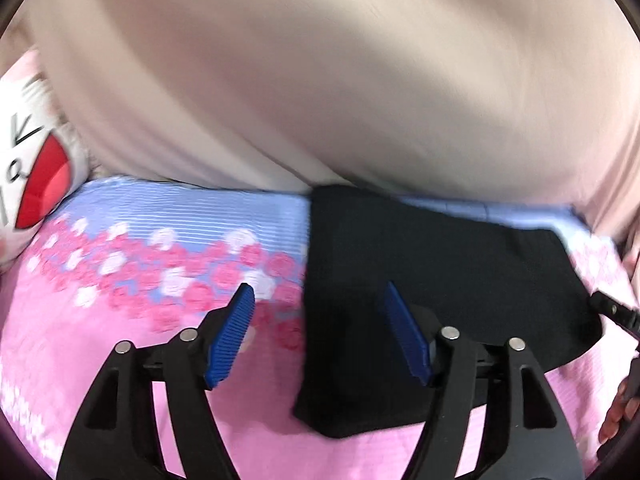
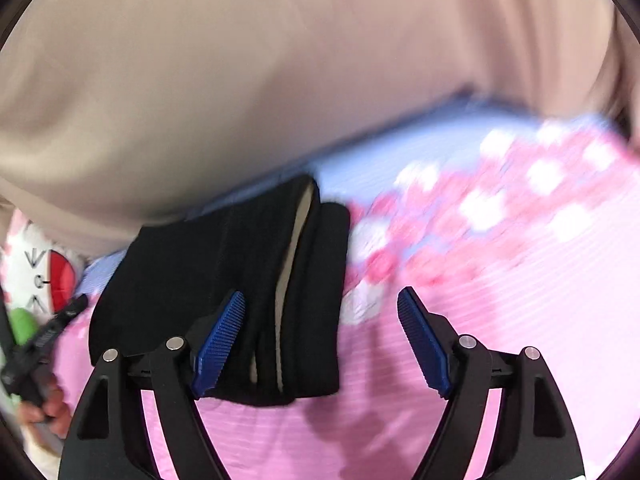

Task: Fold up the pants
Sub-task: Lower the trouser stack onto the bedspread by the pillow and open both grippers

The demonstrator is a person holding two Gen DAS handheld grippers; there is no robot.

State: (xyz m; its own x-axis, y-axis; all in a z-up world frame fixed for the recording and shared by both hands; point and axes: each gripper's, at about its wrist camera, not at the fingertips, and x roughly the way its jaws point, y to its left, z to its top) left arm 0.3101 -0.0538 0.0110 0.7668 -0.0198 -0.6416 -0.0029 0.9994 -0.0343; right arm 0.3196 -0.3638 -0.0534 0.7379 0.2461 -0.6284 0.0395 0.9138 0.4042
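The black pants (image 1: pixel 432 280) lie folded into a compact stack on the pink flowered bedsheet (image 1: pixel 80 360). In the right wrist view the pants (image 2: pixel 192 264) show layered edges with a pale lining at their right side. My left gripper (image 1: pixel 320 336) is open and empty, its right finger over the pants' left part, its left finger over the sheet. My right gripper (image 2: pixel 320 340) is open and empty, its left finger over the pants, its right finger over the sheet (image 2: pixel 520 280). The other gripper shows at the right edge of the left wrist view (image 1: pixel 616 312).
A beige curtain or wall (image 1: pixel 320 80) fills the background behind the bed. A white cushion with a red shape and letters (image 1: pixel 36 184) lies at the left; it also shows in the right wrist view (image 2: pixel 44 276). A hand (image 2: pixel 44 412) holds the other gripper at the lower left.
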